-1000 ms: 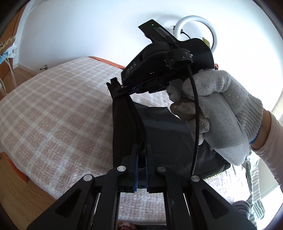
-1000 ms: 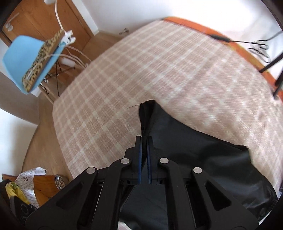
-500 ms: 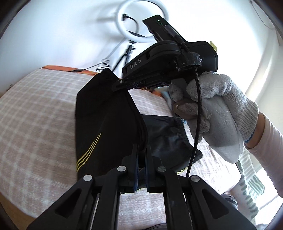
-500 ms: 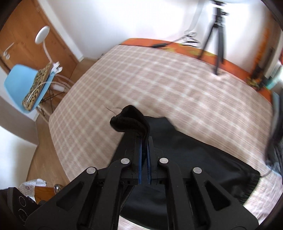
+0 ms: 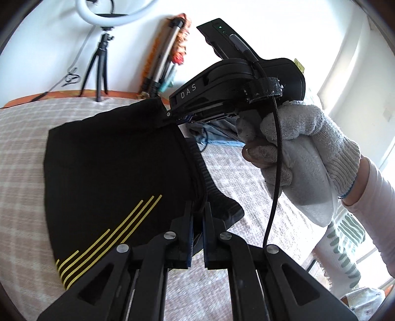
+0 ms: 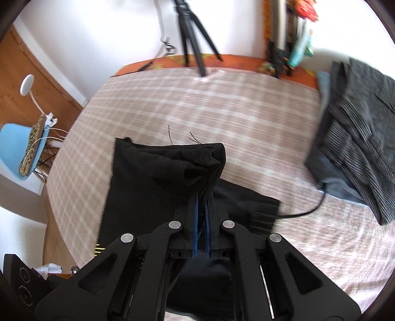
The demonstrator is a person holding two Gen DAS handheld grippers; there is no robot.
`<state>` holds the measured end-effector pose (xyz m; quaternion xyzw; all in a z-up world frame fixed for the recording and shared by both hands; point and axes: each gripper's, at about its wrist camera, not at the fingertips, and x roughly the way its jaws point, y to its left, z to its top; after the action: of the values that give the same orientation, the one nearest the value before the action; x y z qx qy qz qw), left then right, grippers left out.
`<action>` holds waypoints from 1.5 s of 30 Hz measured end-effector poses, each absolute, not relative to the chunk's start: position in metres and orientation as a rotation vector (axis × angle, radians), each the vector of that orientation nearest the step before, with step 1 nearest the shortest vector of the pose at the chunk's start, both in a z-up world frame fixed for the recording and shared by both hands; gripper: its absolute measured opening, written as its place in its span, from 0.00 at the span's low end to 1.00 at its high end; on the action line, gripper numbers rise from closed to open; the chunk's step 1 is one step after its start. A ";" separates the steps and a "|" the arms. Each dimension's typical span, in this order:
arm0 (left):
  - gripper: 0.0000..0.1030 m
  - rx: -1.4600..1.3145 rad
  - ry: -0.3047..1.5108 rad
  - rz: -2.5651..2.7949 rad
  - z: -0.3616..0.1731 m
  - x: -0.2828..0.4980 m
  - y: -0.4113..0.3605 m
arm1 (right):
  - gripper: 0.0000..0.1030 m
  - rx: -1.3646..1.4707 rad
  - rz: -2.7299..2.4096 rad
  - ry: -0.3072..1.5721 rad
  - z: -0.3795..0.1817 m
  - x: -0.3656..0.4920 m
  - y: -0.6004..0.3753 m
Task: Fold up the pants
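Black pants (image 5: 106, 172) with three yellow stripes (image 5: 108, 237) hang over the checked bed. My left gripper (image 5: 197, 210) is shut on their ribbed edge. My right gripper (image 6: 203, 197), held by a white-gloved hand, shows in the left wrist view (image 5: 170, 116), shut on the far top corner of the pants. In the right wrist view the pants (image 6: 153, 182) are folded over, with the lower layer lying flat on the bed (image 6: 222, 103).
A pile of grey striped and blue clothes (image 6: 358, 138) lies at the bed's right side. A black tripod (image 6: 192, 32) and ring light (image 5: 108, 14) stand at the far wall. A blue chair (image 6: 17, 150) stands left of the bed.
Both grippers have carried the held edge of the pants across the bed, folding them over. More of the yellow-striped side now faces the left wrist camera.
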<state>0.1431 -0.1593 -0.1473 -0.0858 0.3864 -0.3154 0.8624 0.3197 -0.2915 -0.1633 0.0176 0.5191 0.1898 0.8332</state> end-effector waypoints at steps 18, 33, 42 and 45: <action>0.03 -0.084 0.916 -0.741 -0.173 0.159 -0.234 | 0.05 0.060 0.366 1.127 -0.203 0.331 -0.331; 0.17 -0.016 0.983 -0.720 -0.166 0.143 -0.231 | 0.12 0.086 0.322 1.087 -0.186 0.320 -0.345; 0.64 -0.022 0.939 -0.660 -0.148 0.136 -0.206 | 0.51 0.179 0.372 1.161 -0.194 0.274 -0.362; 0.66 -0.012 0.916 -0.618 -0.140 0.137 -0.187 | 0.51 0.209 0.388 1.217 -0.208 0.257 -0.363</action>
<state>0.1371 -0.1869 -0.1404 -0.0056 0.4350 -0.2933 0.8513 0.2573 -0.3628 -0.2076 0.0971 0.5668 0.1809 0.7979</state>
